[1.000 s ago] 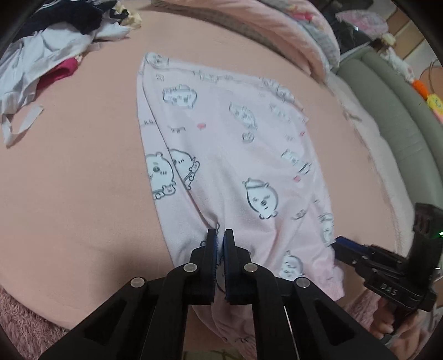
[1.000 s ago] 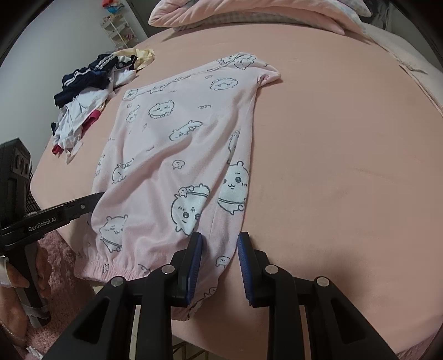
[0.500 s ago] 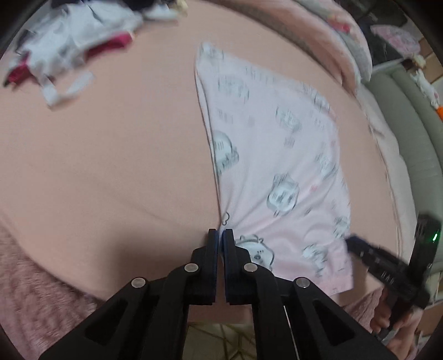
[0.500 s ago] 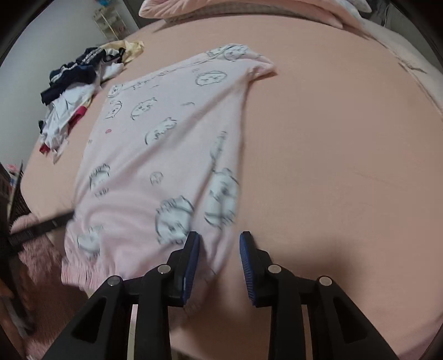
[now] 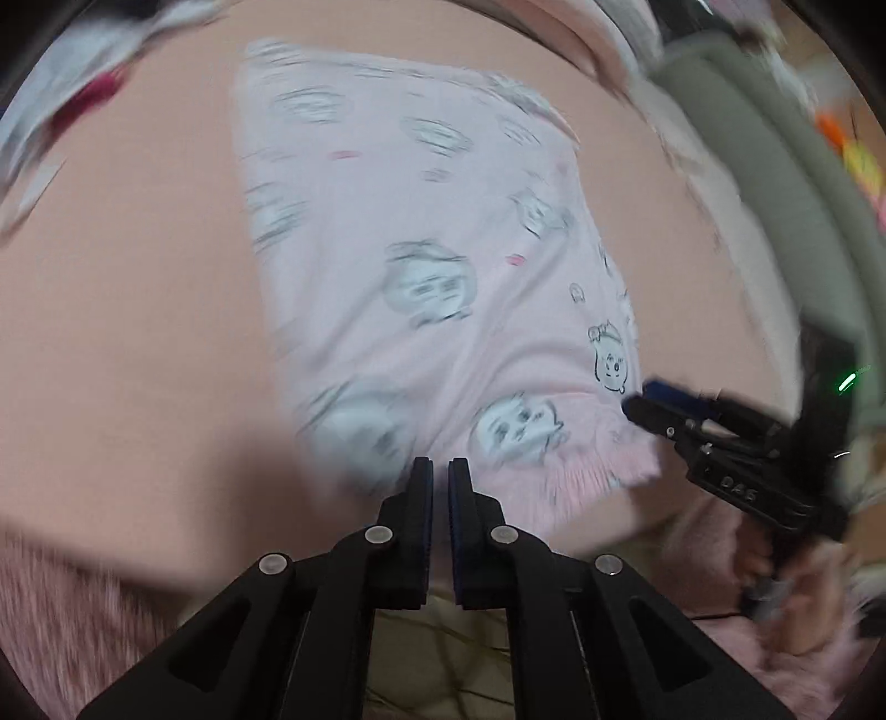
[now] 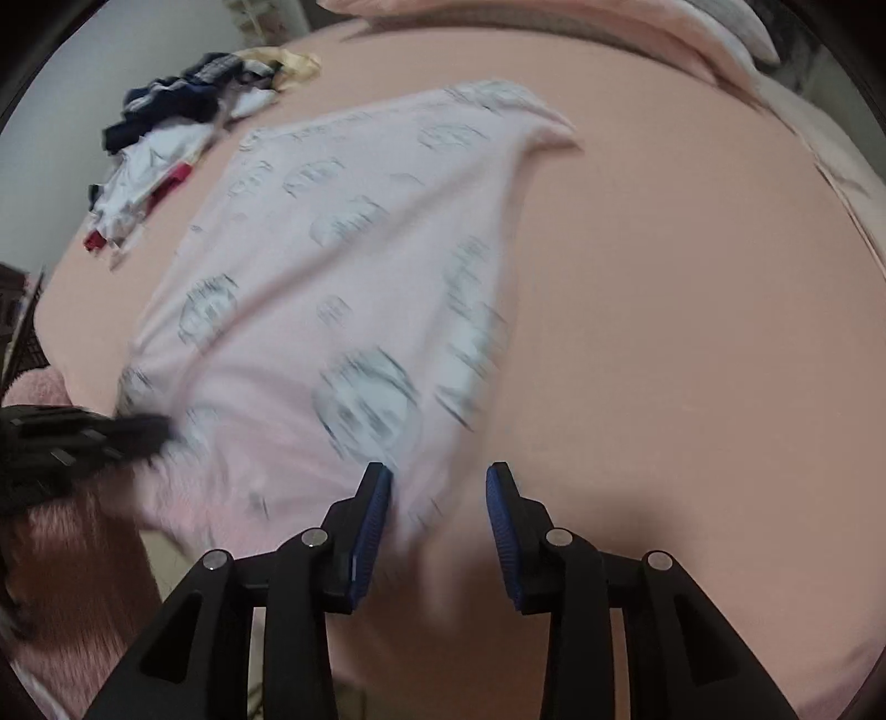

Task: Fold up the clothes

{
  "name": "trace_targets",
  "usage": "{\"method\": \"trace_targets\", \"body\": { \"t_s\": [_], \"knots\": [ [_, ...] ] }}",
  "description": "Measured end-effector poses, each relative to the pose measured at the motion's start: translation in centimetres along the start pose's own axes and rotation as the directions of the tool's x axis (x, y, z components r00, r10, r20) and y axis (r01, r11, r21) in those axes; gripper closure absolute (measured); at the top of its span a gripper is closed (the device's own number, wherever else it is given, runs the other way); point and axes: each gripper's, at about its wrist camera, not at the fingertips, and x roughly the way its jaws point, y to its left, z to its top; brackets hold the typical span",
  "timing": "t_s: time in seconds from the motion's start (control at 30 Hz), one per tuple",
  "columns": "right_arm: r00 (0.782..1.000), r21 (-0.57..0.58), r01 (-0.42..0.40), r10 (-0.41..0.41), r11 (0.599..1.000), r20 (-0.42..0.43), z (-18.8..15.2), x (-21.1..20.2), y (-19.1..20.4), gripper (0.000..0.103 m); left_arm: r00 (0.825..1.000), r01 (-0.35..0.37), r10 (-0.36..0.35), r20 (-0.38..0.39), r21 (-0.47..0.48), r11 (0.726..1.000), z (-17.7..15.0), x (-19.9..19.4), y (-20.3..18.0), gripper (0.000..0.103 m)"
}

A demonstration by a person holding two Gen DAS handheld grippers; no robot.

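A pale pink garment (image 5: 421,232) printed with cartoon animals lies spread on the pink bed (image 5: 127,310), its ruffled hem at the near edge. My left gripper (image 5: 437,471) sits at the hem's left part with its jaws shut on the thin cloth. The right wrist view shows the left gripper (image 6: 149,432) at the hem's left corner, with folds running from it. My right gripper (image 6: 440,487) is opening. The garment (image 6: 354,266) has its right hem edge loose between the jaws, and the pads do not press on it. The right gripper (image 5: 645,401) also shows at the hem's right corner.
A heap of dark, white and red clothes (image 6: 160,149) lies at the bed's far left. Pink bedding (image 6: 609,22) is piled along the back. A grey-green sofa (image 5: 786,183) stands to the right. A fuzzy pink rug (image 5: 72,603) lies below the bed's near edge.
My right gripper's jaws have spread wider over the hem edge. The left gripper has shifted left along the hem and back, still shut. The hem now lies closer to the bed's edge.
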Motion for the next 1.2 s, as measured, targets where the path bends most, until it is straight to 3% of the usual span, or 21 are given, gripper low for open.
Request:
{"method": "trace_targets", "body": {
  "t_s": [0.07, 0.13, 0.2, 0.3, 0.4, 0.47, 0.53, 0.6, 0.7, 0.8, 0.93, 1.0, 1.13, 1.2],
  "knots": [
    [0.999, 0.040, 0.036, -0.037, 0.999, 0.019, -0.9, -1.4, -1.1, 0.065, 1.000, -0.010, 0.010, 0.007, -0.058, 0.998, -0.5, -1.4, 1.0, 0.099],
    [0.995, 0.099, -0.077, 0.070, 0.992, 0.072, -1.2, -2.7, -2.1, 0.064, 0.999, -0.027, 0.028, 0.015, -0.046, 0.999, -0.9, -1.9, 0.6, 0.098],
    [0.981, 0.121, -0.172, 0.160, 0.978, 0.107, -0.9, -3.3, -2.2, 0.064, 0.999, 0.034, -0.034, 0.027, -0.033, 0.999, -1.1, -1.6, -0.3, 0.098],
    [0.982, 0.040, -0.146, 0.140, 0.988, 0.130, -0.3, -2.8, 0.4, 0.064, 0.997, 0.068, -0.068, 0.045, 0.012, 0.998, -1.1, -0.1, -2.0, 0.098],
    [0.997, 0.064, -0.074, 0.074, 0.995, 0.009, -0.4, 0.5, 1.6, 0.064, 1.000, 0.000, -0.001, 0.028, 0.030, 1.000, -1.1, 0.9, -2.7, 0.098],
    [0.992, 0.140, -0.123, 0.120, 0.983, 0.029, -1.0, 0.1, 0.6, 0.064, 0.998, -0.028, 0.027, 0.053, 0.012, 1.000, -1.3, 0.8, -2.8, 0.098],
    [0.984, 0.171, -0.171, 0.160, 0.970, 0.078, -1.4, -1.3, 0.0, 0.063, 0.995, 0.009, -0.007, 0.097, -0.015, 1.000, -1.7, 0.0, -2.5, 0.098],
    [0.979, 0.176, -0.197, 0.184, 0.965, 0.086, -1.5, -1.5, 0.1, 0.052, 0.994, 0.033, -0.026, 0.111, -0.062, 0.998, -1.8, 0.0, -1.7, 0.098],
    [0.975, 0.184, -0.218, 0.208, 0.958, 0.077, -1.7, -1.3, 0.3, 0.051, 0.994, 0.045, -0.032, 0.100, -0.131, 0.990, -1.8, 0.5, -0.6, 0.093],
    [0.980, 0.174, -0.200, 0.198, 0.964, 0.027, -1.6, 0.7, 1.0, 0.051, 0.995, 0.028, -0.017, 0.096, -0.125, 0.992, -2.0, 0.7, -1.1, 0.087],
    [0.981, 0.157, -0.195, 0.196, 0.968, 0.011, -1.5, 1.7, 1.2, 0.047, 0.995, 0.053, -0.042, 0.090, -0.129, 0.990, -2.8, -0.1, -0.7, 0.059],
    [0.978, 0.162, -0.207, 0.208, 0.965, 0.008, -1.5, 1.6, 1.1, 0.047, 0.994, 0.062, -0.050, 0.096, -0.134, 0.989, -2.8, -0.6, -0.5, 0.058],
    [0.973, 0.152, -0.229, 0.233, 0.961, -0.004, -1.5, 1.3, 1.1, 0.047, 0.999, 0.001, 0.008, 0.053, -0.175, 0.985, -3.2, 0.1, 0.1, 0.058],
    [0.970, 0.156, -0.238, 0.241, 0.959, -0.004, -1.6, 1.2, 1.1, 0.047, 0.999, 0.035, -0.029, 0.033, -0.210, 0.977, -3.6, 0.9, 0.6, 0.058]
  ]
}}
